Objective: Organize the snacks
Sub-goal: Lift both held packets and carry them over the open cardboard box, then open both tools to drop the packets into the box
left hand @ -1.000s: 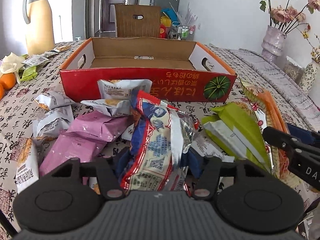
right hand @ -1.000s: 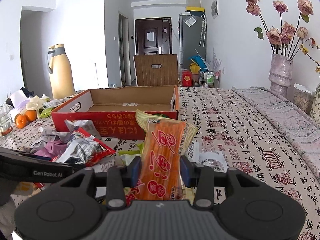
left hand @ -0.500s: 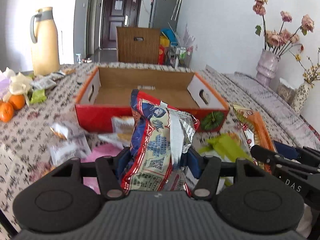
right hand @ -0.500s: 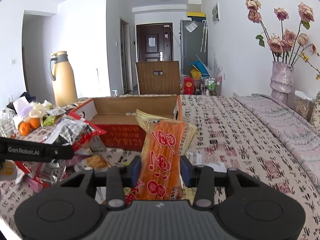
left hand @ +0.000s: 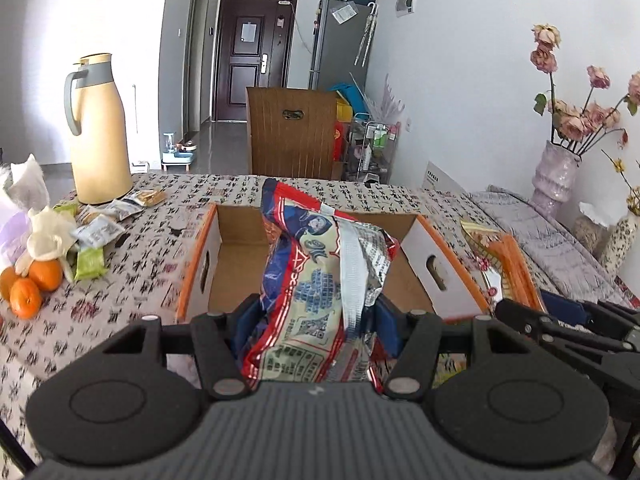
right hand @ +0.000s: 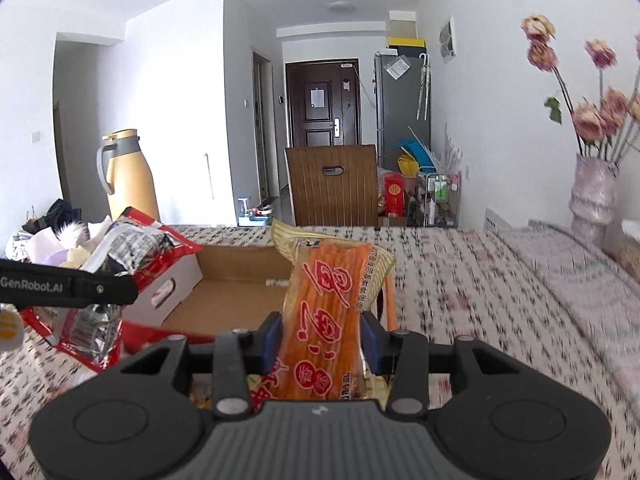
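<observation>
My left gripper (left hand: 316,320) is shut on a red, blue and silver snack bag (left hand: 320,280) and holds it upright over the near edge of the open cardboard box (left hand: 240,264). My right gripper (right hand: 320,334) is shut on an orange snack pack (right hand: 328,312) and holds it above the box (right hand: 236,284) near its right end. The orange pack also shows at the right in the left wrist view (left hand: 512,268), and the red bag shows at the left in the right wrist view (right hand: 132,248).
A cream thermos jug (left hand: 98,132), oranges (left hand: 30,284) and small snack packets (left hand: 100,228) lie on the table's left side. A vase of flowers (left hand: 560,168) stands at the right. A wooden chair (left hand: 294,132) is behind the table.
Both grippers have risen from the snack pile and moved forward with their packs, from in front of the box to above it.
</observation>
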Demonstrator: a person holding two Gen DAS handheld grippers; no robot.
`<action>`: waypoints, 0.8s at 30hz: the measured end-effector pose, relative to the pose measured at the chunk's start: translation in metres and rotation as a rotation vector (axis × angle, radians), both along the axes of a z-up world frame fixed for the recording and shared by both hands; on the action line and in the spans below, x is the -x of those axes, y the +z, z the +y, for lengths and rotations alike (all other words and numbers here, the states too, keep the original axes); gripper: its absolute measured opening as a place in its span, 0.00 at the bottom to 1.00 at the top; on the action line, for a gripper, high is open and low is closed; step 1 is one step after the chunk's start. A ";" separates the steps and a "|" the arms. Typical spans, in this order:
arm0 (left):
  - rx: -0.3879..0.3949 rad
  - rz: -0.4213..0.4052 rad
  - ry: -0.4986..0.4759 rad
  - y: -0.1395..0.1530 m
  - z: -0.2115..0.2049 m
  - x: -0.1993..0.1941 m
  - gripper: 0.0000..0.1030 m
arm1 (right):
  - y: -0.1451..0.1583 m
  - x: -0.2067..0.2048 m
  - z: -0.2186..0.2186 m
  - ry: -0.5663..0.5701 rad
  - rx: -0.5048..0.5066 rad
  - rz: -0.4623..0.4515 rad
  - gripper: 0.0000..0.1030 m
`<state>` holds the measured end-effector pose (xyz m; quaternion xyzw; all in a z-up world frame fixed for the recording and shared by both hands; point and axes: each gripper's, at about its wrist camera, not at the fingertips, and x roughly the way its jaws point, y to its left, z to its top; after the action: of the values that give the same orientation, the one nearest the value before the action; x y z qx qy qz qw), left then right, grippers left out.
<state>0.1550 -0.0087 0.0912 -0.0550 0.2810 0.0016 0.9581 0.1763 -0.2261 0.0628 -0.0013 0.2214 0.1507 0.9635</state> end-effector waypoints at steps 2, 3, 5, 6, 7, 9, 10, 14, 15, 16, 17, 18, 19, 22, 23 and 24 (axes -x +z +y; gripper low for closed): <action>-0.001 0.006 0.006 0.004 0.004 -0.013 0.58 | 0.007 -0.015 0.004 0.004 0.000 0.005 0.40; 0.000 0.010 0.010 0.006 0.006 -0.020 0.58 | 0.009 -0.023 0.007 0.004 0.001 0.008 0.40; 0.005 0.025 0.018 0.009 0.011 -0.036 0.58 | 0.014 -0.037 0.015 0.003 0.008 0.011 0.40; 0.005 0.033 0.023 0.010 0.013 -0.043 0.58 | 0.017 -0.045 0.019 0.004 0.011 0.014 0.40; -0.002 0.042 0.031 0.012 0.015 -0.052 0.58 | 0.018 -0.052 0.022 0.004 0.013 0.018 0.40; -0.025 0.064 0.044 0.012 0.018 -0.071 0.58 | 0.021 -0.069 0.030 0.004 0.022 0.030 0.40; -0.034 0.072 0.054 0.012 0.019 -0.079 0.58 | 0.020 -0.077 0.033 0.003 0.028 0.039 0.40; -0.059 0.104 0.095 0.010 0.026 -0.114 0.59 | 0.011 -0.113 0.046 -0.005 0.054 0.093 0.40; -0.060 0.113 0.105 0.008 0.028 -0.122 0.58 | 0.007 -0.122 0.049 -0.009 0.062 0.110 0.40; -0.063 0.127 0.111 0.005 0.030 -0.130 0.59 | 0.001 -0.131 0.053 -0.016 0.071 0.131 0.40; -0.069 0.144 0.115 0.001 0.031 -0.139 0.59 | -0.004 -0.138 0.055 -0.022 0.075 0.152 0.40; -0.073 0.157 0.122 -0.003 0.031 -0.147 0.59 | -0.010 -0.146 0.058 -0.025 0.078 0.175 0.40; -0.079 0.170 0.130 -0.007 0.032 -0.154 0.59 | -0.015 -0.152 0.061 -0.027 0.084 0.194 0.40; -0.083 0.215 0.150 -0.023 0.034 -0.175 0.58 | -0.032 -0.168 0.072 -0.029 0.115 0.235 0.40; -0.085 0.228 0.154 -0.029 0.035 -0.181 0.59 | -0.035 -0.172 0.075 -0.029 0.123 0.246 0.40; -0.088 0.240 0.156 -0.034 0.036 -0.186 0.59 | -0.040 -0.175 0.078 -0.029 0.129 0.255 0.40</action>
<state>0.3410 0.0268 0.0567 -0.0342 0.3879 0.0949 0.9162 0.3517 -0.1486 0.0231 -0.0408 0.3512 0.1213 0.9275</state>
